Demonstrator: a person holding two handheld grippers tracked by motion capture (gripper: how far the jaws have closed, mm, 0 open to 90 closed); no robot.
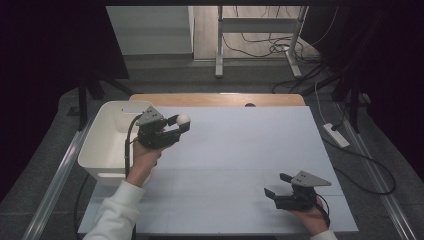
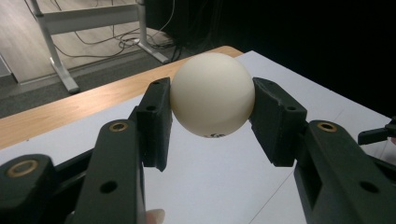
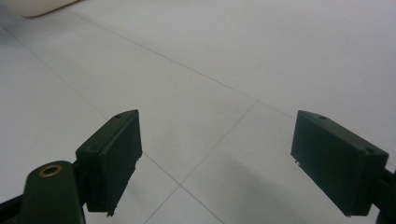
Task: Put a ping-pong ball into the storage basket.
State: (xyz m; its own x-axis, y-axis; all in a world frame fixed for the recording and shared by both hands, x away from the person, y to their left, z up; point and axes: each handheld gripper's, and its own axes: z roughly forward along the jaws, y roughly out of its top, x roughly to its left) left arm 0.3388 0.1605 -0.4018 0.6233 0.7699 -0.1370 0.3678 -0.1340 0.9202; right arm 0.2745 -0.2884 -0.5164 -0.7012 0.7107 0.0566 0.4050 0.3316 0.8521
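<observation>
sleeves: white, long
fingers: black, blocky, with brass-ringed screw holes
top plates: grey, three-cornered
cables: black

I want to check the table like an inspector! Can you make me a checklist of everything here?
Surface: white table top, bare, thin seams.
Job's things: white ball held above the table; white bin at the left edge.
Clutter: nothing seen.
Grippers: left gripper shut on the ball; right gripper open, jaws apart, low near the table.
Cables: black cable from the left gripper; floor cables behind.
Surroundings: metal desk frame, dark curtains.
</observation>
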